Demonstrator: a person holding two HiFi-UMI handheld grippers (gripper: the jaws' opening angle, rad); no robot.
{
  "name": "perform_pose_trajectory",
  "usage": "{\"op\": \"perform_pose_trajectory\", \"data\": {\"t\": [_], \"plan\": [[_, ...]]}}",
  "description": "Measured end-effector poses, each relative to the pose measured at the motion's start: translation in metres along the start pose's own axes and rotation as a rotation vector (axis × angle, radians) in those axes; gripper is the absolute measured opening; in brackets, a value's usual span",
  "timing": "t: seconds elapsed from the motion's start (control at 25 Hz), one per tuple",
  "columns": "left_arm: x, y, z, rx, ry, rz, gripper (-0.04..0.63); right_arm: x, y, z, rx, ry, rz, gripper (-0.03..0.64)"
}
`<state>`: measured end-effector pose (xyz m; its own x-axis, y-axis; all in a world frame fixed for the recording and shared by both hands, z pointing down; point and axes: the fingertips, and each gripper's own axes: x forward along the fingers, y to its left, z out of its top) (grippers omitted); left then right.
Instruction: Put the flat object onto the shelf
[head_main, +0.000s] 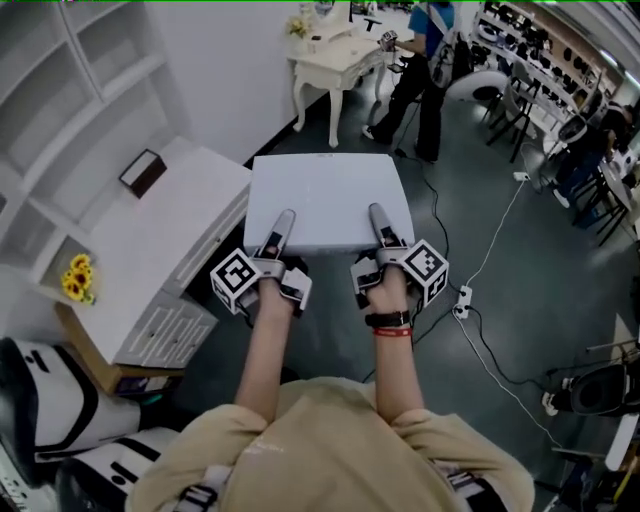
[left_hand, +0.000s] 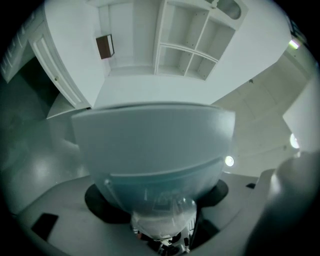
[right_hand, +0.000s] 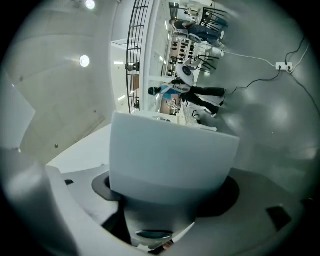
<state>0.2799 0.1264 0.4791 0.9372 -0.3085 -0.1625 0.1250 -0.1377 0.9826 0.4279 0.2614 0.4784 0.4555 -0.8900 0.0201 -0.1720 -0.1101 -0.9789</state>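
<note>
Beside the shelf (head_main: 75, 95), left gripper (head_main: 284, 222) and right gripper (head_main: 379, 216) each clamp wide-set jaws onto the flat panel (head_main: 325, 190).

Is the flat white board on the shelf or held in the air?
In the air: left gripper and right gripper clamp the board by its near edge, with floor below it.

You have a white counter (head_main: 150, 255) on your left. A small brown box (head_main: 143, 172) lies on its top. The white shelf (head_main: 60, 75) rises at the back of the counter, with yellow flowers (head_main: 77, 277) in one low cubby.
</note>
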Motion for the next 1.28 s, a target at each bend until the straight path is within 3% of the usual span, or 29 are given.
{"op": "perform_pose_trajectory", "data": {"t": [0.44, 1.08, 1.28], "plan": [[-0.057, -0.004, 0.148, 0.038, -0.235, 0.001, 0.344, 0.105, 0.034, -0.134, 0.004, 0.224, 0.058, 0.376], [-0.180, 0.001, 0.308, 0.097, -0.557, 0.048, 0.344, 0.194, 0.070, -0.339, -0.008, 0.537, 0.121, 0.376], [-0.216, 0.005, 0.350, 0.123, -0.601, 0.102, 0.344, 0.218, 0.083, -0.398, -0.014, 0.593, 0.144, 0.376]]}}
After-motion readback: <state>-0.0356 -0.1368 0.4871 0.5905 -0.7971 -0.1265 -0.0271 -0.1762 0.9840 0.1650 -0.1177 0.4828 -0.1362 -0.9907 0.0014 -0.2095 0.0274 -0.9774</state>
